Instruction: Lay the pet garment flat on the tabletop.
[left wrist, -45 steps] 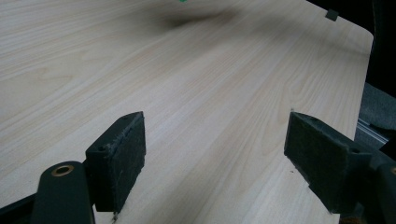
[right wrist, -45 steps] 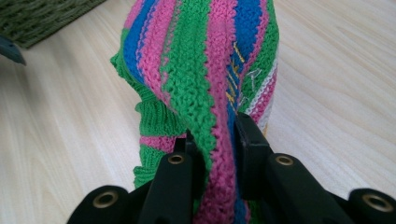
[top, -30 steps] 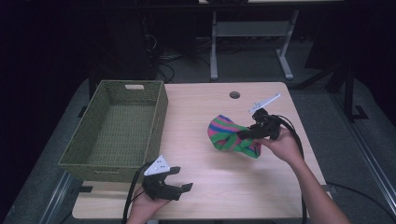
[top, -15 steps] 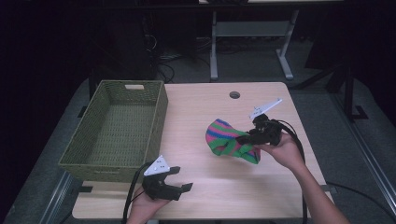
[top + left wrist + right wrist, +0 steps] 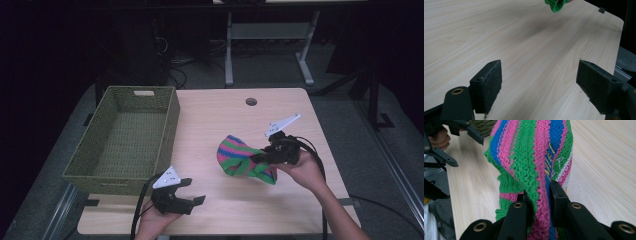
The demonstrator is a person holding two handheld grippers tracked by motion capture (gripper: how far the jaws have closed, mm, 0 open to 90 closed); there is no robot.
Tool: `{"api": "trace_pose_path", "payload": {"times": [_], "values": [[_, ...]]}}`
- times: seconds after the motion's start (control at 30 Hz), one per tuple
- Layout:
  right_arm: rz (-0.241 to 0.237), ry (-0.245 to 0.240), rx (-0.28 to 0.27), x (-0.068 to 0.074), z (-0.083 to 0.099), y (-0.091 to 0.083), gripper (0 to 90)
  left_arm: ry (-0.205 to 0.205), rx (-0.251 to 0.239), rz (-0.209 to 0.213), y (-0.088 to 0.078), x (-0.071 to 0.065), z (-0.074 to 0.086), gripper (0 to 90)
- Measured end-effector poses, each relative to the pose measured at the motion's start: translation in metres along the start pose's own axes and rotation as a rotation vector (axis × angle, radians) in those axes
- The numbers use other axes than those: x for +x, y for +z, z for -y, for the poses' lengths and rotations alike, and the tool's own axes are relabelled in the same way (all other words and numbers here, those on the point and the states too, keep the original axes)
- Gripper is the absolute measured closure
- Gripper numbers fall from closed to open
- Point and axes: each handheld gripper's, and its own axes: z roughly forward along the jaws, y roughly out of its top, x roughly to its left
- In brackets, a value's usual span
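A knitted cloth (image 5: 240,159) striped green, pink and blue hangs just above the wooden table (image 5: 225,115), right of centre. My right gripper (image 5: 260,158) is shut on it; in the right gripper view both pads pinch a fold of the knitted cloth (image 5: 536,162). My left gripper (image 5: 192,191) rests low at the table's front edge, open, with bare wood between its fingers (image 5: 489,82). A green corner of the cloth (image 5: 555,5) shows at the top of the left gripper view.
A green woven basket (image 5: 127,137) stands empty on the table's left side. A round cable hole (image 5: 251,101) sits near the far edge. Desk legs and cables lie on the dark floor beyond the table.
My right gripper has carried the cloth a little toward the table's front and centre. The left gripper has kept still.
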Motion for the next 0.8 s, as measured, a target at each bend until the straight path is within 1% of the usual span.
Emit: {"api": "trace_pose_path", "payload": {"times": [0.1,0.2,0.27,0.4,0.47,0.53,0.6,0.7,0.8], "values": [[-0.015,-0.003,-0.009,0.003,0.003,0.001,77.5,-0.005,-0.01,0.0,0.0,0.001,0.0,20.4],[-0.018,-0.012,0.001,0.007,0.006,0.004,77.5,-0.007,-0.017,0.002,-0.001,0.0,0.0,20.4],[-0.023,-0.011,0.003,0.008,0.009,0.008,77.5,0.005,-0.016,0.001,-0.002,0.001,0.0,20.4],[-0.028,-0.017,0.017,0.01,0.014,0.016,77.5,-0.011,-0.016,0.005,-0.002,0.0,0.0,20.4],[-0.042,-0.01,0.014,0.013,0.017,0.02,77.5,-0.012,-0.016,0.006,-0.001,0.0,0.0,20.3],[-0.05,-0.012,0.026,0.015,0.018,0.023,77.5,-0.01,-0.014,0.006,-0.001,0.0,0.0,20.3],[-0.047,-0.019,0.032,0.016,0.018,0.026,77.5,-0.01,-0.013,0.009,-0.001,0.0,0.0,20.3],[-0.064,-0.013,0.044,0.018,0.019,0.03,77.3,-0.009,-0.011,0.011,-0.002,0.0,0.001,20.2],[-0.066,-0.01,0.055,0.019,0.021,0.033,77.3,-0.011,-0.014,0.014,-0.002,0.0,0.001,20.1]]}}
